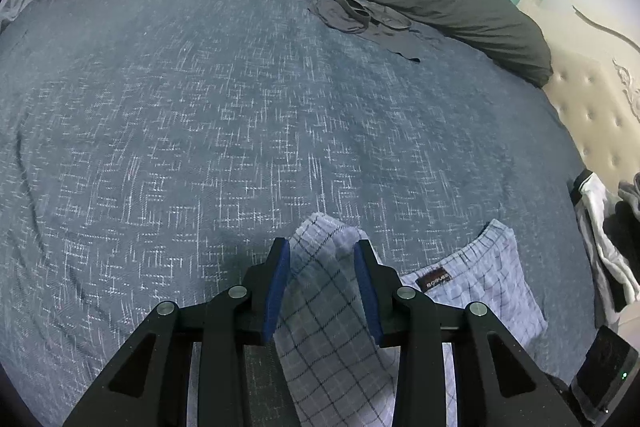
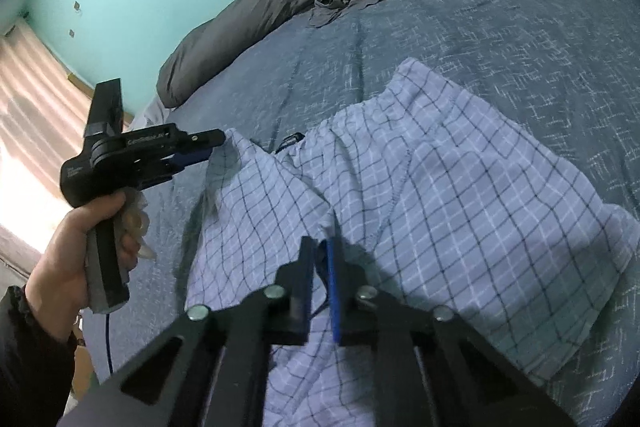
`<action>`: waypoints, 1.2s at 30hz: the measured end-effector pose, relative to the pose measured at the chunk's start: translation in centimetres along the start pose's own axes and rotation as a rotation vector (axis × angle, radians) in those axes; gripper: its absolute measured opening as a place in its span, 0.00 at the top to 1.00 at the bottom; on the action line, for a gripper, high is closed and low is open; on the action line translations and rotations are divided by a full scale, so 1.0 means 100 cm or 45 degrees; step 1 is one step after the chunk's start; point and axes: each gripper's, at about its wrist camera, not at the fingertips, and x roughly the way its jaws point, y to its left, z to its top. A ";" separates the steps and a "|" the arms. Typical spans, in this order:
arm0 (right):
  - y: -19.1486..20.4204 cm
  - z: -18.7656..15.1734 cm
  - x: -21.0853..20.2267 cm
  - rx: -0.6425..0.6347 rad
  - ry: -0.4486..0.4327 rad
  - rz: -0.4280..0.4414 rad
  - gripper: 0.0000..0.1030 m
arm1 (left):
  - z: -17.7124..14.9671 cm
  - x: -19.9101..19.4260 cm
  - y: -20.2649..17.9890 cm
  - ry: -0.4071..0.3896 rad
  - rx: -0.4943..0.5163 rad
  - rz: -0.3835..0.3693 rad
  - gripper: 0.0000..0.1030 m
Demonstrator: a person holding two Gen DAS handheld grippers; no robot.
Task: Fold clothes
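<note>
Left tongs [image 1: 322,259] and right tongs [image 2: 320,247] both pinch the checked shorts [image 2: 460,179], lower centre, above the bed [image 1: 200,107]; lift evenly, keeping the cloth taut.

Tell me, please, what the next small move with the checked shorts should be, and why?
Probably carry both grippers forward together and lay the lifted edge over the rest. The left gripper holds a bunch of the checked shorts between its pads, and the right gripper is shut on another part, so one edge is raised while the rest lies flat on the blue bedspread.
</note>
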 end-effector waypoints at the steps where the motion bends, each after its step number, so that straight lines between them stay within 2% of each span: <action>1: 0.000 -0.001 -0.002 0.004 -0.005 0.005 0.98 | 0.002 0.000 0.000 -0.003 -0.001 0.002 0.65; 9: 0.000 0.000 -0.010 0.008 -0.034 0.041 0.98 | 0.011 0.011 0.005 0.026 -0.041 -0.008 0.61; 20: -0.003 0.000 -0.019 0.024 -0.058 0.065 0.98 | 0.017 0.023 0.004 0.050 -0.050 -0.022 0.61; 22: -0.003 0.000 -0.021 0.025 -0.059 0.070 0.98 | 0.018 0.024 0.000 0.043 -0.028 -0.016 0.72; 24: -0.002 -0.001 -0.023 0.024 -0.061 0.076 0.98 | 0.019 0.023 -0.004 0.030 -0.005 -0.007 0.88; 25: -0.001 -0.001 -0.025 0.021 -0.063 0.078 0.98 | 0.019 0.022 -0.005 0.023 -0.003 -0.011 0.89; 27: -0.001 -0.002 -0.028 0.017 -0.068 0.081 0.98 | 0.021 0.019 -0.009 0.009 0.002 -0.020 1.00; 32: -0.002 -0.004 -0.042 0.013 -0.086 0.087 0.99 | 0.020 0.004 -0.016 -0.034 0.027 -0.028 1.00; 36: -0.008 -0.006 -0.051 0.033 -0.095 0.098 0.99 | 0.019 0.003 -0.023 0.007 0.046 -0.006 1.00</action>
